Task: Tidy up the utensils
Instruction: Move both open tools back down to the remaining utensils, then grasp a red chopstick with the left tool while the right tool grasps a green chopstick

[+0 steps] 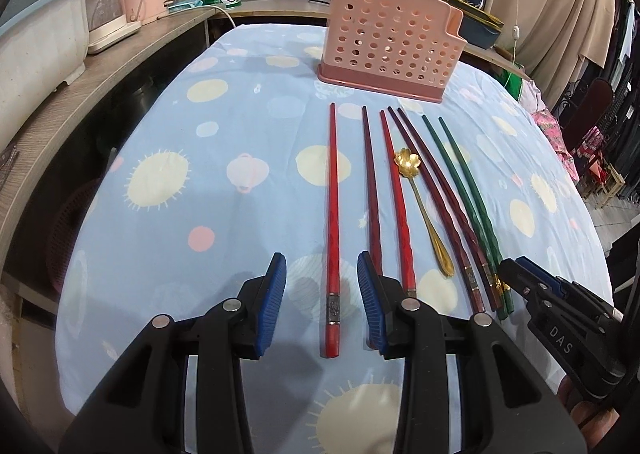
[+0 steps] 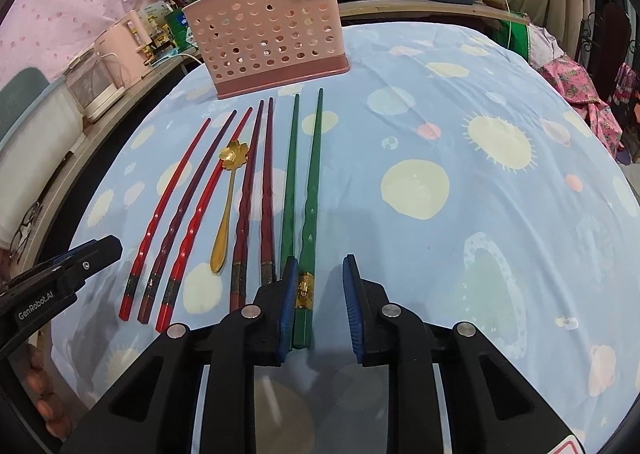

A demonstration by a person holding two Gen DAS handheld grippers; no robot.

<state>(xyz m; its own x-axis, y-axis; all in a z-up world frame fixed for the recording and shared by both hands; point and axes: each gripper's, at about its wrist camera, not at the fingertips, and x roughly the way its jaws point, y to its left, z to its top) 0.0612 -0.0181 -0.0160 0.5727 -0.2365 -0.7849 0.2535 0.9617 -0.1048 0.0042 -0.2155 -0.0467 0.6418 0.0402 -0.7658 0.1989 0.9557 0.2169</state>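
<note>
The left gripper point(image 1: 322, 304) hangs over the table's point(image 1: 200, 214) near edge, jaws apart around the butt of the leftmost red chopstick point(image 1: 332, 214), pads clear of it. Six more chopsticks point(image 1: 448, 206) and a gold spoon point(image 1: 424, 210) lie rightward. A pink holder point(image 1: 388, 46) stands toward the far edge. The right gripper point(image 1: 516, 274) sits at the green pair's point(image 1: 468, 198) butts.

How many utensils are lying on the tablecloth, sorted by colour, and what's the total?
Bright red chopsticks: 2
Dark red or maroon chopsticks: 3
Green chopsticks: 2
Gold flower-bowl spoon: 1
Total: 8 utensils, all lying flat in front of the pink holder.
</note>
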